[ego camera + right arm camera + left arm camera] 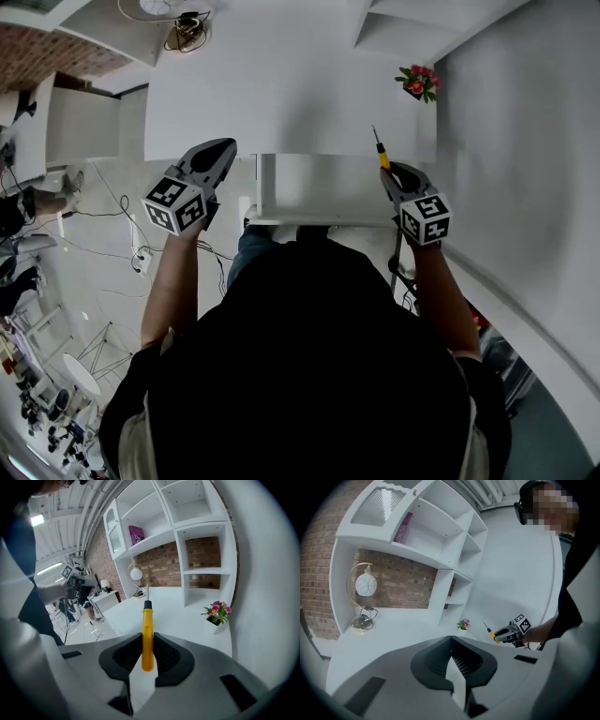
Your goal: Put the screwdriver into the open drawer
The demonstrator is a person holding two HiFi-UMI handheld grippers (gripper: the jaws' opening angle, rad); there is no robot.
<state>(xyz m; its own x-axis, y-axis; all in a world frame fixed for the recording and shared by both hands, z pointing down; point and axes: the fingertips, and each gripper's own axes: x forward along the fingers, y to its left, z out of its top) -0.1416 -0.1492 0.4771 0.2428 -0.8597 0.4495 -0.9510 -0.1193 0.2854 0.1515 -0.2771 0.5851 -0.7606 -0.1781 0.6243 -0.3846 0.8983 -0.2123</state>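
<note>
The white desk [281, 94] fills the scene, and its open drawer [323, 187] stands out toward the person. At the drawer's 9 o'clock, the left gripper [220, 150] has its jaws together on nothing. At 3 o'clock, the right gripper [391, 172] is clamped on the screwdriver [381, 153], by the drawer's right wall. I'd swing it toward 9 o'clock, lower it flat, then release. It has a yellow handle, a black collar and a thin shaft pointing to 12.
</note>
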